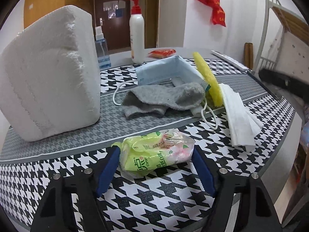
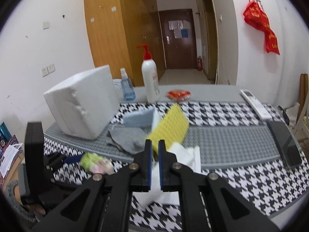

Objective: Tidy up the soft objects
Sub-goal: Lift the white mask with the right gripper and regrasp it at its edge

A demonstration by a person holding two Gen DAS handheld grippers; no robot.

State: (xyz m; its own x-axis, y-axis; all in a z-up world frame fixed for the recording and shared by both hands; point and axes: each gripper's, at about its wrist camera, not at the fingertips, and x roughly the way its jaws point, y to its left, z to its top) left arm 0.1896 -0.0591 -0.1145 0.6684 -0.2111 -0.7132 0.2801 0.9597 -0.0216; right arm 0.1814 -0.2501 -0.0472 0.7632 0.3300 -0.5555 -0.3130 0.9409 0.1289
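A houndstooth-covered surface (image 1: 154,197) is seen before a corridor door (image 2: 178,38). The left claw (image 1: 155,154) is spread wide around a tissue packet (image 1: 154,154). The right claw (image 2: 154,145) is pinched narrowly on a yellow sponge (image 2: 171,125).

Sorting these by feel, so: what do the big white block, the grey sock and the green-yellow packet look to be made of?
The big white block looks like foam, matte, with a crumbled, pitted edge. The grey sock looks knitted, fuzzy and limp, slumped in folds. The green-yellow packet, between the open left tool's blue pads, is glossy crinkled plastic film, probably around tissues.
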